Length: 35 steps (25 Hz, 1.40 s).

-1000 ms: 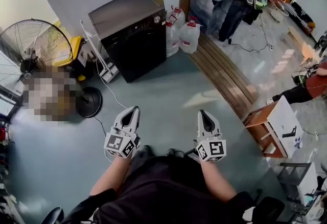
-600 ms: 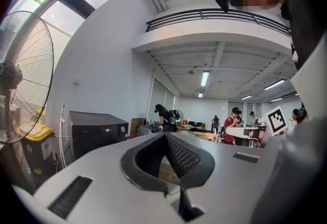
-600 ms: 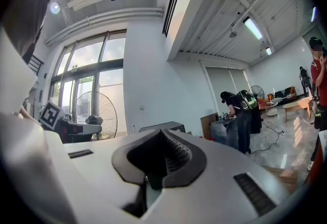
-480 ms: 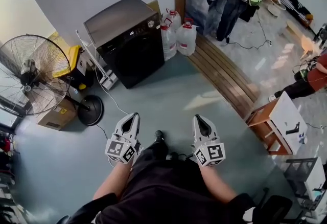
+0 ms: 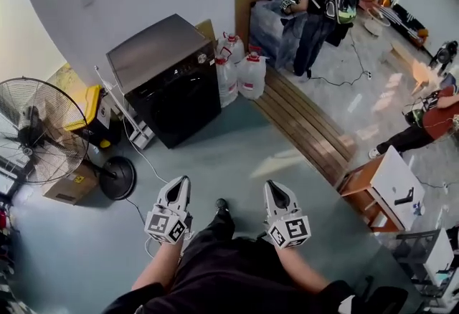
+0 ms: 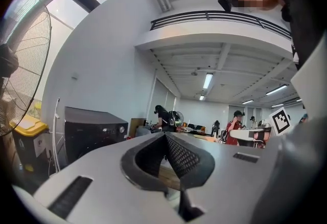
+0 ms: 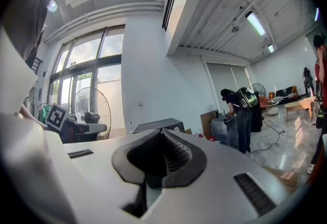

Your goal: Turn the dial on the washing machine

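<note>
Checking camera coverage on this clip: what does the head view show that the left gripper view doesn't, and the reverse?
Only the head view: the water jugs beside the washing machine and the fan's round base. Only the left gripper view: ceiling lights and an upper balcony railing. Both: the washing machine with its dial, the standing fan, and the left gripper, shut and empty.

A standing fan stands at the left; water jugs sit just beside long wooden planks.
</note>
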Each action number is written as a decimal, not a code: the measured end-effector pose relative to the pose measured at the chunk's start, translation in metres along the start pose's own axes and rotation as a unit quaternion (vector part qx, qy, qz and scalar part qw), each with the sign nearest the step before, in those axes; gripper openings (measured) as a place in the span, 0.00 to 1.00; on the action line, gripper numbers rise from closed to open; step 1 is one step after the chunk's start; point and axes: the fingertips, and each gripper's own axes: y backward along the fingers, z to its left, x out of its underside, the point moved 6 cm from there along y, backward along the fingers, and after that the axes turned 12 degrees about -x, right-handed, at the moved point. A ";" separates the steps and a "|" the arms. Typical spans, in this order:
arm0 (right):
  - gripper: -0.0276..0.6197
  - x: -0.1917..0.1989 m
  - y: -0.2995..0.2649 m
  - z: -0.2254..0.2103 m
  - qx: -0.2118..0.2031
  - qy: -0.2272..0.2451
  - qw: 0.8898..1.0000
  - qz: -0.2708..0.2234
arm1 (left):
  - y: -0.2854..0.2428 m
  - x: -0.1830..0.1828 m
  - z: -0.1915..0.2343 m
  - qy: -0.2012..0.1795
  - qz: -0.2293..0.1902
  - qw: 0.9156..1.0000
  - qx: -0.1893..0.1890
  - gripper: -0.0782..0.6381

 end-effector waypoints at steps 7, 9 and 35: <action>0.08 -0.011 -0.082 -0.043 -0.009 0.017 1.000 0.016 | -0.081 -0.014 0.033 0.012 -0.001 1.000 -0.004 0.13; 0.08 -0.015 -0.108 -0.052 -0.012 0.019 1.000 0.018 | -0.106 -0.020 0.046 0.007 -0.002 1.000 -0.001 0.13; 0.08 -0.054 -0.330 -0.186 -0.055 0.006 0.998 0.015 | -0.342 -0.016 0.130 0.040 0.024 0.999 -0.025 0.13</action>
